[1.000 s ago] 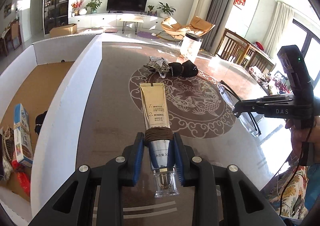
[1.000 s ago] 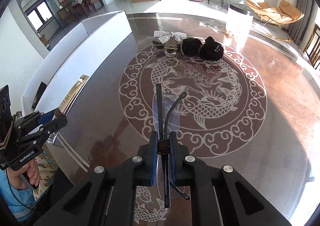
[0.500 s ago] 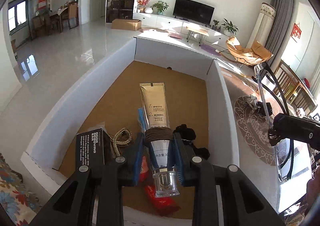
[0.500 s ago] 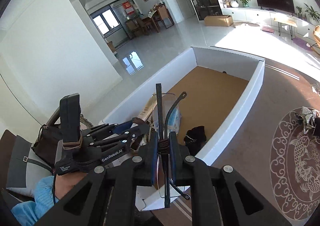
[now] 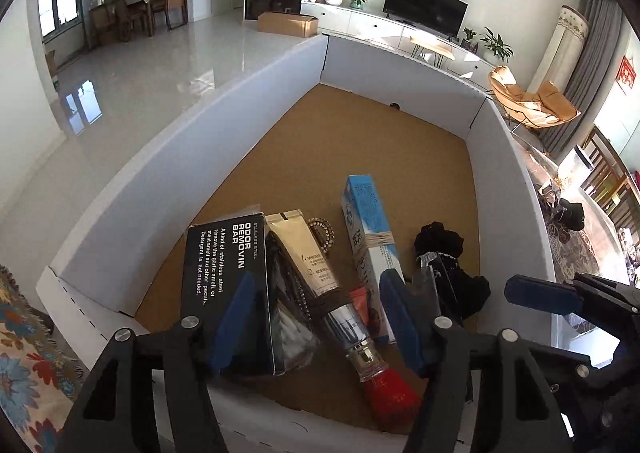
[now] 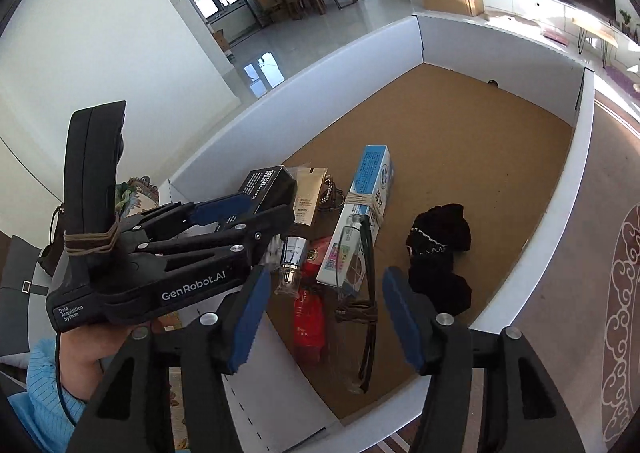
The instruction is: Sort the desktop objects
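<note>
left gripper point(image 5: 320, 317), its jaws just opened, hangs above the gold tube point(image 5: 316, 273), light, slick and best taken at its banded neck, lying free in the white box point(image 5: 160, 157), while right gripper point(image 6: 328, 317), jaws likewise just opened, hovers over the thin, fragile glasses point(image 6: 362, 293) dropped below it.

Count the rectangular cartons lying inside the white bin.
2: a black carton left of the gold tube, a blue carton to its right. Others could be hidden underneath.

Box point(image 5: 224, 125) far half bare
</note>
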The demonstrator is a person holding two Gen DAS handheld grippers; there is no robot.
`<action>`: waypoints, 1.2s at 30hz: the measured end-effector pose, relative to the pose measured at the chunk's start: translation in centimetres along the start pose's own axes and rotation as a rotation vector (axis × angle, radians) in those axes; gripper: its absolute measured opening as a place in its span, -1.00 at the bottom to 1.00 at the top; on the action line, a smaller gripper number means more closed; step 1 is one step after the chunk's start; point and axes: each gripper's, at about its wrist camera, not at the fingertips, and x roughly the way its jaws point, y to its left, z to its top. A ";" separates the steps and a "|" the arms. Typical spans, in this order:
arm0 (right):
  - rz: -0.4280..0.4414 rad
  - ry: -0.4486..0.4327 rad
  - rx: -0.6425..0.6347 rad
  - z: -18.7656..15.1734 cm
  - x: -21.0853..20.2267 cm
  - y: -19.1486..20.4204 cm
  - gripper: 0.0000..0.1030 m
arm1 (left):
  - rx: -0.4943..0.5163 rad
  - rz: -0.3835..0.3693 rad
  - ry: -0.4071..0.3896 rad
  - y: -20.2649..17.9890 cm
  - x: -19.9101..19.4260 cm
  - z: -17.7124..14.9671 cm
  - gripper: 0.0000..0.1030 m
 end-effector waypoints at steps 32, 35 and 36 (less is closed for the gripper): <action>-0.710 -0.211 0.546 -25.9 -21.2 -28.9 1.00 | 0.484 -0.285 0.013 -34.5 1.4 -11.0 0.88; -0.739 -0.190 0.532 -25.7 -20.4 -28.5 1.00 | 0.507 -0.264 0.007 -35.8 3.0 -11.4 0.88; -0.751 -0.177 0.527 -25.5 -20.1 -28.5 1.00 | 0.508 -0.256 0.007 -35.8 3.4 -11.3 0.88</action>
